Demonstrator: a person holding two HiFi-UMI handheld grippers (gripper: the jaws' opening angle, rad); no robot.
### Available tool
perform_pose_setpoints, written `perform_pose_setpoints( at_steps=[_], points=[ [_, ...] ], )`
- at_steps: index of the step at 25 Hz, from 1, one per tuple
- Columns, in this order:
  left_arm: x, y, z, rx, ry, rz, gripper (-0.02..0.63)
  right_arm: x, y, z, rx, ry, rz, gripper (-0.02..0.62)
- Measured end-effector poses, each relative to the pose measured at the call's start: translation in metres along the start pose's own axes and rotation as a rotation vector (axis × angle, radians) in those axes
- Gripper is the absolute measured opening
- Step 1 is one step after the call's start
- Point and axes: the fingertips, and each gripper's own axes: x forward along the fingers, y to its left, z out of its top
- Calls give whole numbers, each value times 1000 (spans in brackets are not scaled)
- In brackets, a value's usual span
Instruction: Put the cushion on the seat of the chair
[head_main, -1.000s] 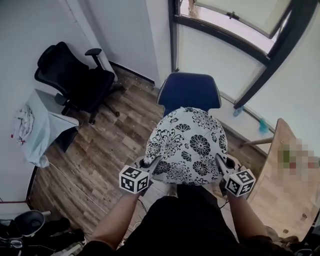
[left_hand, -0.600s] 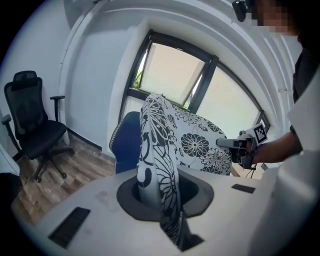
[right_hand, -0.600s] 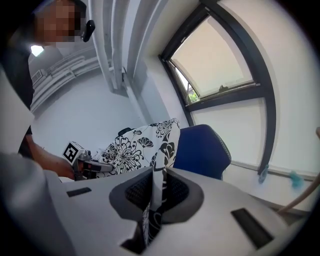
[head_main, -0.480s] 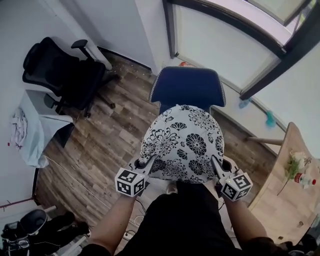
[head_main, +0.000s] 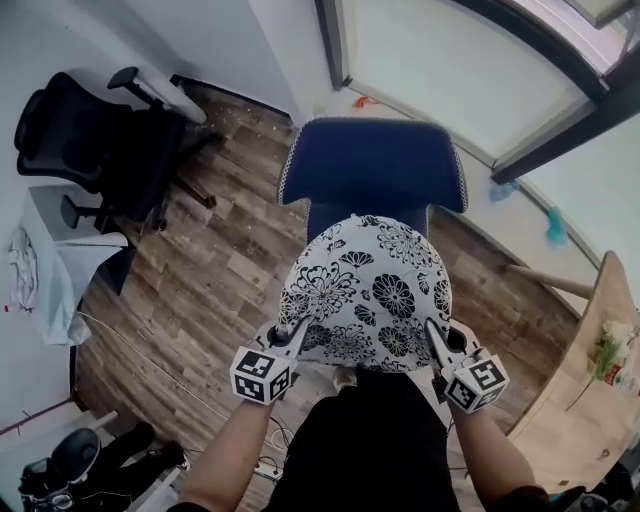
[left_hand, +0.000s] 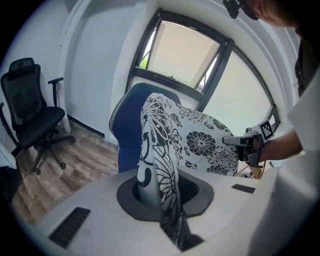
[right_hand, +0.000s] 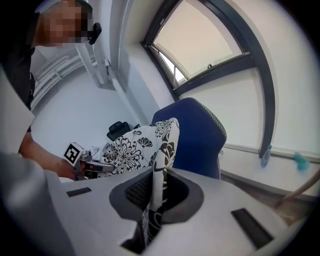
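Hanging in the air between the two grippers, the cushion (head_main: 367, 290) is showing its white cover with black flowers to the head view. It is being held in front of the person, over the near part of the chair (head_main: 375, 170), whose blue back is standing just beyond the cushion's far edge. The seat is lying hidden beneath the cushion, so it cannot be told whether the two are touching.

The left gripper (head_main: 297, 330) is pinching the cushion's near left edge: in the left gripper view the fabric is running down between its jaws, which are clamping tight on it. The right gripper (head_main: 434, 335) is gripping the near right edge the same way, its jaws squeezing a fold of the cover. Each gripper is showing in the other's view, across the cushion.

The chair is standing on a wooden floor (head_main: 220, 270), close to a white wall under a dark-framed window (left_hand: 185, 55). A black chair (head_main: 95, 125) is standing well apart at the left, near a pale table (head_main: 50, 250) with cloth draping over it. A wooden table (head_main: 585, 400) is showing at the right edge.
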Motion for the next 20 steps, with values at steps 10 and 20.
perform_pose_setpoints(
  at_steps=[10, 20],
  points=[
    [29, 16, -19, -33, 56, -23, 33, 17, -13, -21, 28, 60, -43, 35],
    [48, 21, -29, -62, 94, -59, 33, 33, -20, -27, 49, 146, -53, 35]
  ],
)
